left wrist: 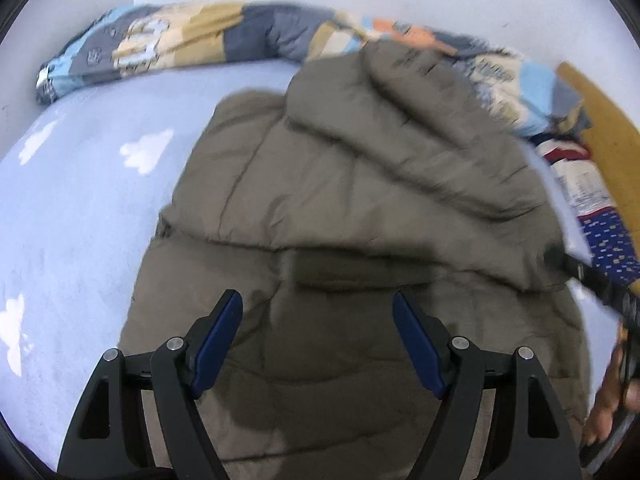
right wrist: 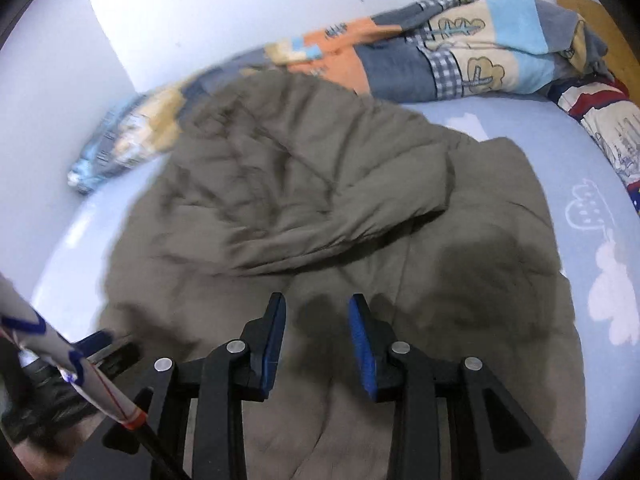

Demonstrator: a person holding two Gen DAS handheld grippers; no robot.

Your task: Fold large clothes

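Both tongs are hovering empty over the padded jacket (left wrist: 340, 208) on the bed (left wrist: 80, 208), the left tongs (left wrist: 318, 308) wide, the right tongs (right wrist: 317, 308) narrower; with one sleeve lying folded across, gripping the hem probably comes next.

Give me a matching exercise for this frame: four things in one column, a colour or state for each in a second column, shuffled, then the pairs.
Things:
1. padded jacket
2. bed sheet
3. left gripper
4. patchwork quilt

Colour or state:
A. light blue with white clouds
B. bunched along the wall
C. olive-grey, one side folded over
D. open, nothing between the fingers

Pairs: 1-C, 2-A, 3-D, 4-B
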